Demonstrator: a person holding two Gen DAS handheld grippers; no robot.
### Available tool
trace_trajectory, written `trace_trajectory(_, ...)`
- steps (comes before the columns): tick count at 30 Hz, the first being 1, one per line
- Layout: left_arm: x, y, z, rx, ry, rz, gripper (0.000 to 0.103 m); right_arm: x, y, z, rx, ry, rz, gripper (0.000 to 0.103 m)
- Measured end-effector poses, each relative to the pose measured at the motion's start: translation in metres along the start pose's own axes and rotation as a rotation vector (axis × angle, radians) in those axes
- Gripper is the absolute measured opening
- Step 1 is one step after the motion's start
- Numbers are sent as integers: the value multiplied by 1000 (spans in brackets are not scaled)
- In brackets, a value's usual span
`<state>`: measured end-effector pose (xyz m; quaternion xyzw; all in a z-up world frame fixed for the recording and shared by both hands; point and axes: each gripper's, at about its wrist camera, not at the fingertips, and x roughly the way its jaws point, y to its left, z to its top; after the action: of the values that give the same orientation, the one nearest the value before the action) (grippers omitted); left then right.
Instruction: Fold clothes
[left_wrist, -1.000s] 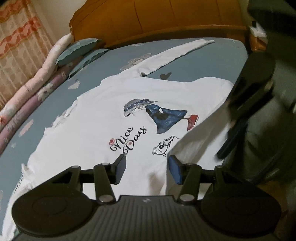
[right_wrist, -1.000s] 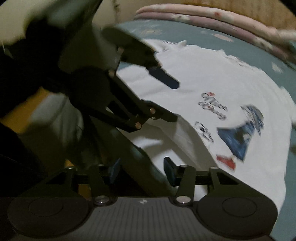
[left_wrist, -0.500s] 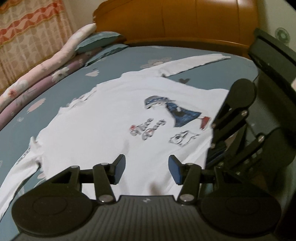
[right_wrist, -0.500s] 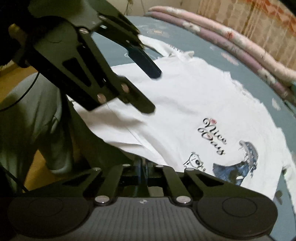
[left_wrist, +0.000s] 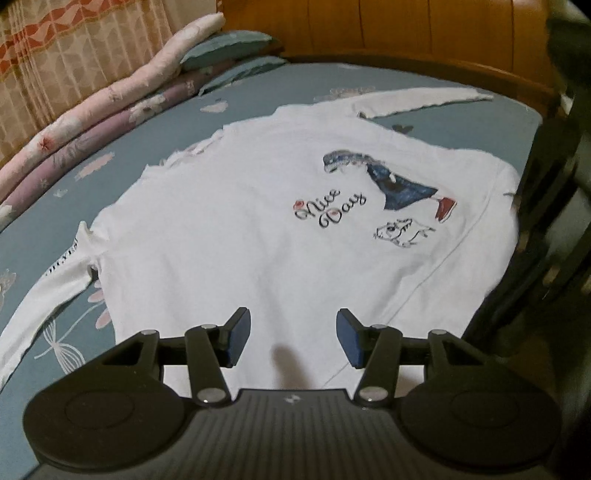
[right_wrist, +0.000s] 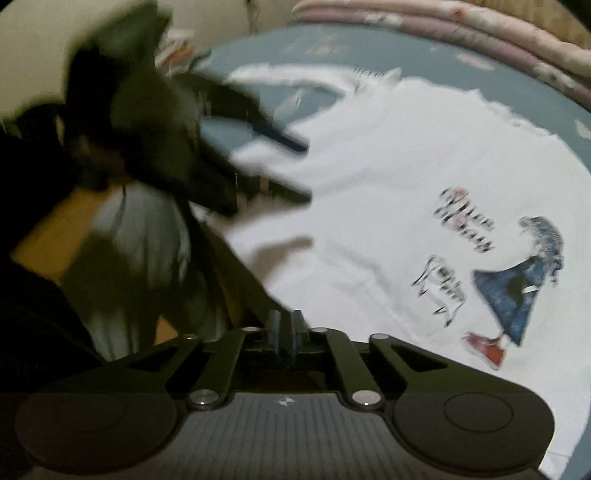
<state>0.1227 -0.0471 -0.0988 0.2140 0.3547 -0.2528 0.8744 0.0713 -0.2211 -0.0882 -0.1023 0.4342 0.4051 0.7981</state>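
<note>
A white long-sleeved shirt (left_wrist: 258, 229) with a "Nice Day" print lies flat, front up, on the blue bed sheet (left_wrist: 295, 85), both sleeves spread out. My left gripper (left_wrist: 291, 336) hovers open over the shirt's near hem, nothing between its blue pads. In the right wrist view it shows as a blurred dark shape (right_wrist: 304, 170) above the shirt (right_wrist: 388, 166). My right gripper (right_wrist: 285, 325) sits at the hem by the bed's edge, its jaws almost together and opening slightly; I see no cloth between the pads. Its dark frame (left_wrist: 550, 221) fills the left view's right side.
Rolled pink and mauve quilts (left_wrist: 110, 107) and teal pillows (left_wrist: 225, 46) line the far left of the bed. A wooden headboard (left_wrist: 406, 29) stands behind and a patterned curtain (left_wrist: 66, 44) at the left. A person's grey trouser leg (right_wrist: 136, 258) is beside the bed.
The right gripper's jaws went from half open to nearly together. The left gripper swung left along the hem, so the print now lies to its right; it stayed open.
</note>
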Motion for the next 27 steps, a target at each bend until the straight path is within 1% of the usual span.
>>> trace_trajectory(2,6,2,-1,-24,19,3,53,-16,-6,7,11,-71,-43,13)
trace_trajectory(4,12,5,-3,-65,46,8,53,-21,-17,13,62,-117,-132,21)
trace_trajectory(6,15,8,-7,-100,70,3,53,-15,-32,15,133,-125,-213,22)
trace_trajectory(7,16,9,-10,-118,85,-2,53,-8,-42,15,179,-123,-237,22)
trace_trajectory(9,15,11,-18,-152,119,-4,53,8,-61,9,282,-103,-253,22)
trace_trajectory(11,11,15,-28,-195,136,-8,58,23,-72,-2,364,-45,-276,22)
trace_trajectory(12,8,18,-35,-225,145,-19,62,21,-72,-9,381,-48,-270,22)
trace_trajectory(13,4,22,-40,-255,154,-29,66,18,-73,-15,397,-53,-262,27)
trace_trajectory(15,-3,29,-49,-298,171,-44,68,10,-74,-27,438,-66,-256,28)
trace_trajectory(17,-7,31,-49,-279,192,-18,68,-4,-79,-36,489,-51,-261,29)
trace_trajectory(19,-12,28,-43,-232,193,23,67,-21,-82,-43,496,-79,-301,38)
trace_trajectory(20,-14,25,-39,-206,183,38,67,-33,-86,-48,507,-110,-313,39)
trace_trajectory(21,-16,22,-33,-185,171,41,67,-45,-90,-52,518,-141,-325,43)
trace_trajectory(22,-16,19,-27,-174,158,34,67,-59,-97,-55,541,-175,-342,48)
trace_trajectory(24,-16,12,-15,-160,131,11,67,-79,-112,-63,597,-234,-386,52)
trace_trajectory(25,-16,10,-11,-152,120,-1,68,-84,-119,-70,620,-250,-407,54)
trace_trajectory(27,-14,4,-2,-133,105,-17,68,-89,-136,-86,681,-262,-407,56)
